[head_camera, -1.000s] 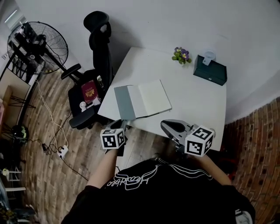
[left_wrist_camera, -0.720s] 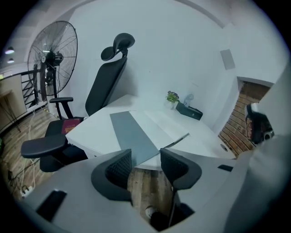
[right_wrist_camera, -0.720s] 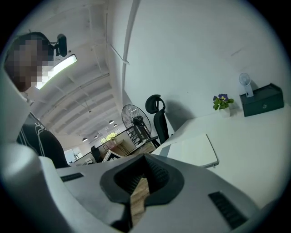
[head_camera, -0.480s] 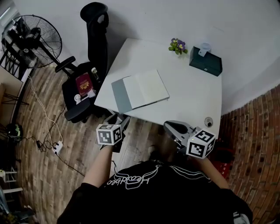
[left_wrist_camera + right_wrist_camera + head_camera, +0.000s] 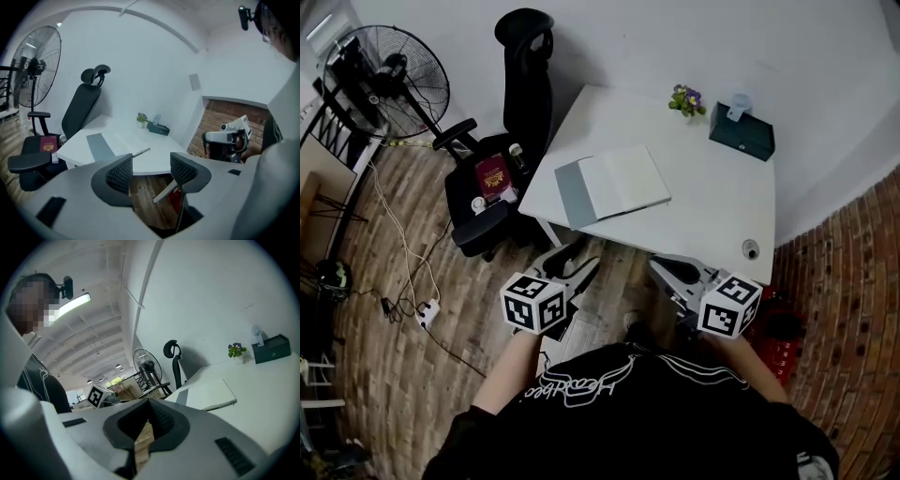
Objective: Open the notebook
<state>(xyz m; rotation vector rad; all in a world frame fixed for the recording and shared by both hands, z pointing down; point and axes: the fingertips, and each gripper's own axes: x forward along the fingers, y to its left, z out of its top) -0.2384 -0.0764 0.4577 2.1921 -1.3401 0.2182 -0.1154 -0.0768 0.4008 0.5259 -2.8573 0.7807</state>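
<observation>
On the white table [image 5: 712,216], the notebook [image 5: 614,186] lies open near the left front edge, close to the office chair [image 5: 511,122]. We judge a careless sweep could push it off there. Both tools hang clear before the table: the left gripper [image 5: 581,262] has just been opening and is empty; the right gripper [image 5: 661,269] is closed and empty.

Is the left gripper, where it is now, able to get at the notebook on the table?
Probably yes. The left gripper, its jaws just opened and empty, hovers off the near edge of the table; the notebook lies open by that edge, nothing between them.
</observation>
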